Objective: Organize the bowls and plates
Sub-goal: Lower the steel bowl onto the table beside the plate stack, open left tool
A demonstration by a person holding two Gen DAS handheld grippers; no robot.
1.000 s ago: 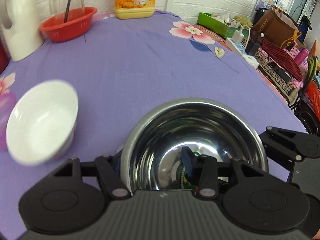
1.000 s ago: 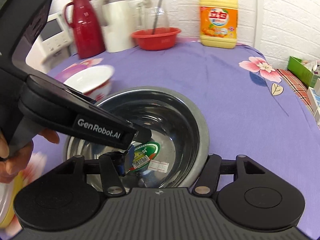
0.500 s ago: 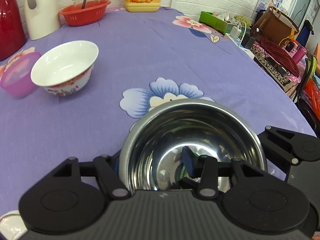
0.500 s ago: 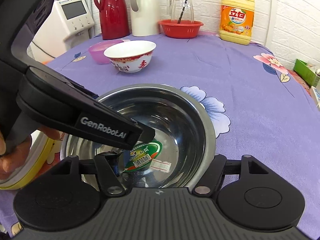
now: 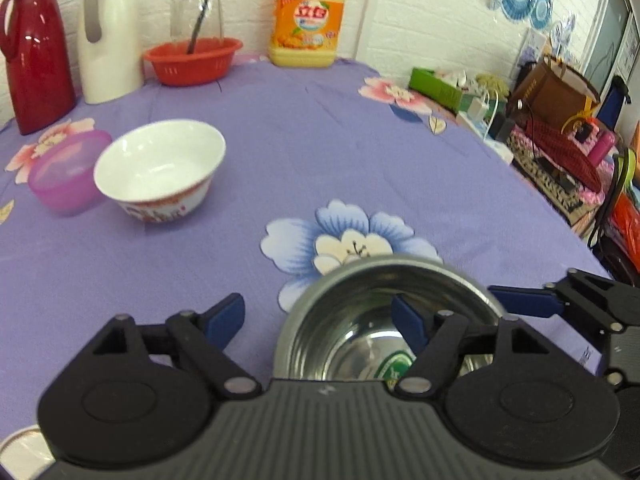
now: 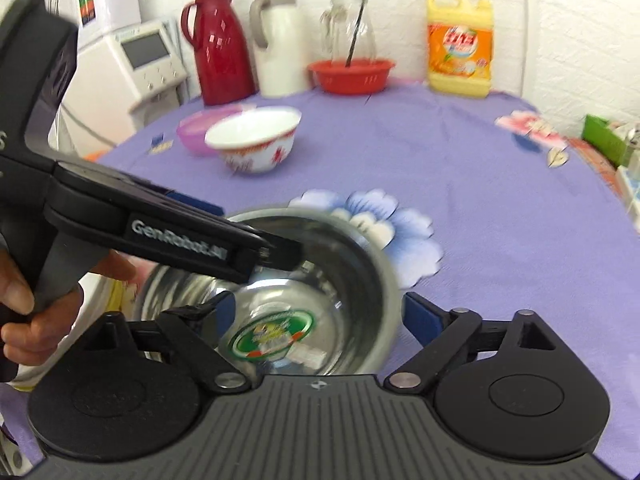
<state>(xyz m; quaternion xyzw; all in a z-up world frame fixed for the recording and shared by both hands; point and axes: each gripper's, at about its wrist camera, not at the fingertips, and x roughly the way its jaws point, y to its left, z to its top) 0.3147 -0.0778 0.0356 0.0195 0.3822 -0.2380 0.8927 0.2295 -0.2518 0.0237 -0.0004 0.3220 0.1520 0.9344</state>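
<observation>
A steel bowl [image 5: 360, 304] [image 6: 360, 264] with a green sticker inside rests on the purple cloth by a blue flower print. My left gripper [image 5: 314, 318] is opening. One finger is inside the bowl and the other stands clear outside its left rim, so no pad presses. Wide open, my right gripper [image 6: 320, 312] straddles the bowl's right wall without squeezing it. In the right wrist view the left gripper's black body [image 6: 180, 236] reaches over the bowl. A white bowl with red pattern [image 5: 160, 168] [image 6: 256, 136] and a pink plastic bowl [image 5: 64, 172] [image 6: 200, 128] stand farther back.
Along the back wall stand a red flask [image 5: 32, 52], a white flask [image 5: 108, 36], a red basket [image 5: 192, 60] with a glass jug, and a yellow detergent bottle [image 5: 306, 20]. A yellow-rimmed dish [image 6: 108, 296] lies at the near left. Clutter lines the table's right edge [image 5: 532, 184].
The left gripper's jaws have spread and let go of the steel bowl's rim. The right gripper's jaws widened too. Both views have drawn back from the white bowl.
</observation>
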